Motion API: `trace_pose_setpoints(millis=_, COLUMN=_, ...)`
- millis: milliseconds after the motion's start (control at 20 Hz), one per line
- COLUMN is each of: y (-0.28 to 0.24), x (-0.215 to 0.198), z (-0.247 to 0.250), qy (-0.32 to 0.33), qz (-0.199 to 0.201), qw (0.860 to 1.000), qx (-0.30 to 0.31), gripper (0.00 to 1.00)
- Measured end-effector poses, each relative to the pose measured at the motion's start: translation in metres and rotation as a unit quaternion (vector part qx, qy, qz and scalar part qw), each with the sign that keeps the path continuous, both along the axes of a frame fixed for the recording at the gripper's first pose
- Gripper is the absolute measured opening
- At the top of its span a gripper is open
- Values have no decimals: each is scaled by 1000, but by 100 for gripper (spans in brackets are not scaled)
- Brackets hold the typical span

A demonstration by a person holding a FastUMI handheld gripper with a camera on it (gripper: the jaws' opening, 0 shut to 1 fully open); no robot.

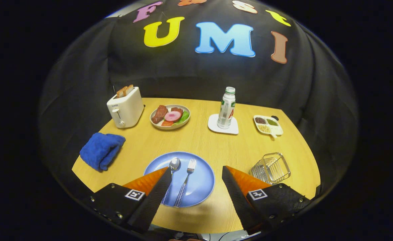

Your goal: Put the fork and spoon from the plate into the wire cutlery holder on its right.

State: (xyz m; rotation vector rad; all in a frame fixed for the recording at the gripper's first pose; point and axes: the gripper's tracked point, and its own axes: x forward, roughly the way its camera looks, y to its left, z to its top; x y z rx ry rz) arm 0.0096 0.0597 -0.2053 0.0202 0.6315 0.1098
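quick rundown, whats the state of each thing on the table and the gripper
gripper: open, holding nothing, above the plate
spoon: lying on the plate
fork: lying on the plate beside the spoon
plate: flat on table
wire holder: empty
bottle: upright, capped, on coaster
toaster: bread sticking up
blue towel: folded

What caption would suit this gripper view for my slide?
Open claw above blue plate holding spoon and fork; wire cutlery holder waits at right.

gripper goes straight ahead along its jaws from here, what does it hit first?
Most likely the blue plate, with the fork lying between the open jaws and the spoon by the left one. The gripper hangs above them, empty. Depth is unclear; a flatter path could carry on toward the bottle.
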Motion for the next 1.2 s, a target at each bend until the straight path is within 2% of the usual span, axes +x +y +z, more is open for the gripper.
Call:
trace_pose_setpoints(millis=250, y=11, x=-5, z=-47, qy=68, qz=14, qw=998, qx=-14, gripper=97)
trace_pose_setpoints(millis=600, y=10, x=-2, z=-95, qy=137, qz=4, qw=988, qx=-66, gripper=97)
trace_pose_setpoints(millis=750, y=24, x=2, z=-101, qy=144, qz=19, qw=988, qx=-51, gripper=94)
trace_pose_setpoints(millis=900, y=25, x=3, z=-110, qy=164, qz=27, qw=984, qx=-68, gripper=93)
trace_pose_setpoints(millis=950, y=28, x=0, z=-114, qy=176, qz=30, qw=982, qx=-62, gripper=79)
trace_pose_setpoints(millis=1050, y=28, x=-7, z=-117, qy=201, qz=28, qw=977, qx=-61, gripper=71)
trace_pose_setpoints(millis=1100, y=30, x=-6, z=-119, qy=206, qz=32, qw=976, qx=-61, gripper=71)
trace_pose_setpoints(millis=1200, y=31, x=-9, z=-133, qy=228, qz=45, qw=971, qx=-65, gripper=40)
